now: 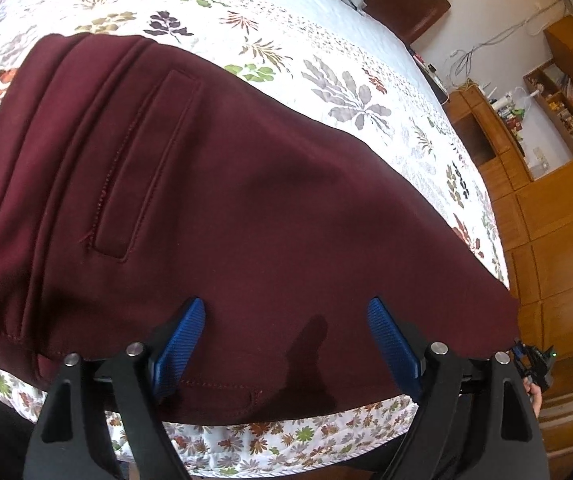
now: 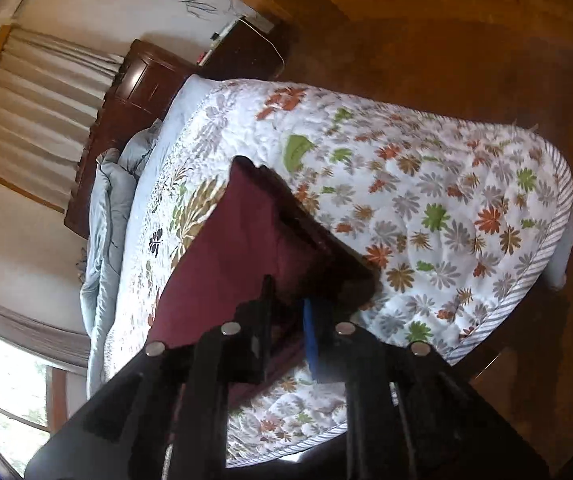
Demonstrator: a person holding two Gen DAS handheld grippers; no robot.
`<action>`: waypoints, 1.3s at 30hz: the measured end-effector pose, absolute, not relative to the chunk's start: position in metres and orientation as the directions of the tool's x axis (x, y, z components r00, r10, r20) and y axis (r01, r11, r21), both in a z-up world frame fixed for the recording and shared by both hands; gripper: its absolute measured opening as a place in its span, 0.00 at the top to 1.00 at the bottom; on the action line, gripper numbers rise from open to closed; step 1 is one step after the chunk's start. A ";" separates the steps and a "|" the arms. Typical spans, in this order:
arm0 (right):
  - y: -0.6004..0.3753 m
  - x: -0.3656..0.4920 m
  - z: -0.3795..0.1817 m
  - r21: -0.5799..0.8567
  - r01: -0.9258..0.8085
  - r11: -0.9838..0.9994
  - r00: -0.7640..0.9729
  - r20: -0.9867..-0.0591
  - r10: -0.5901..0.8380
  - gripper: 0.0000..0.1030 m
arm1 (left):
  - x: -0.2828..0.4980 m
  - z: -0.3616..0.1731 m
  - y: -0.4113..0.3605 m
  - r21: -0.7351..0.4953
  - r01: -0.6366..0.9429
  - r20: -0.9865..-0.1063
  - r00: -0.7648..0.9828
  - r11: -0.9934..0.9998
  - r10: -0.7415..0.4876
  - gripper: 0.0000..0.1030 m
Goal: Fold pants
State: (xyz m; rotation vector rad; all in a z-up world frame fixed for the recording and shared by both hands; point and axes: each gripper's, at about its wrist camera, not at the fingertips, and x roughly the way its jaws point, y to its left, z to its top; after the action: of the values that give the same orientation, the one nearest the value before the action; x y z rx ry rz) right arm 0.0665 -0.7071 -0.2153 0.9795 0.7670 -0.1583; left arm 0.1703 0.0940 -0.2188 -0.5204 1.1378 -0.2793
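**Maroon pants on the bed, one claw spread over them, the other pinching the far end**

So the bed [image 1: 326,52] is taking up most of both views, wearing a white quilt [image 2: 426,208] with a floral print in orange, green and grey. A grey-blue blanket [image 2: 106,208] is bunching up by the dark wooden headboard [image 2: 134,96], and wooden cabinets [image 1: 558,216] are running along the wall past the bed's edge.

The pants [image 1: 206,200] are lying flat on the quilt near the bed's edge, dark maroon, with the waistband end sitting off to the left in the left wrist view and a welt pocket [image 1: 142,168] showing on top. The fabric is tapering off toward the right, and that far tip is reaching right to where the other tool is showing at the frame's edge.

The left claw [image 1: 286,320] is hovering just over the near edge of the pants with its blue fingers [image 1: 178,348] spread wide apart, released, nothing between them. The fabric is lying straight ahead of it and under its fingers, and whether the pads are actually touching the cloth I can't tell.

The right claw [image 2: 286,320] is looking along the length of the pants [image 2: 238,248] from the narrow end, and its fingers are sitting nearly together with a dark fold of the maroon fabric running in between them, so it's clenched on the pants, holding that end at the bed's edge.
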 end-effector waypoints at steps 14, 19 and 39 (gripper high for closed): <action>-0.628 0.053 -0.148 0.141 0.359 0.923 0.612 -0.782 -0.119 0.59 | 0.169 -0.219 0.092 -0.527 -0.020 -0.784 0.397 0.850 -0.477 0.18; -0.452 0.036 -0.181 -0.767 -0.239 0.596 0.727 -0.548 -0.414 0.68 | 0.169 -0.219 0.087 -0.511 -0.007 -0.790 0.399 0.860 -0.466 0.15; -0.431 0.027 -0.264 -0.888 -0.457 0.057 0.801 -0.439 -0.407 0.92 | 0.170 -0.220 0.085 -0.513 -0.010 -0.790 0.398 0.858 -0.467 0.12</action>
State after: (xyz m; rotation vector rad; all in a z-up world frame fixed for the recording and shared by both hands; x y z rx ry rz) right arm 0.0268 -0.4306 -0.2636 -1.5558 0.7128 0.0434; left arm 0.1704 0.0855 -0.2195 -0.4820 1.1346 -0.3036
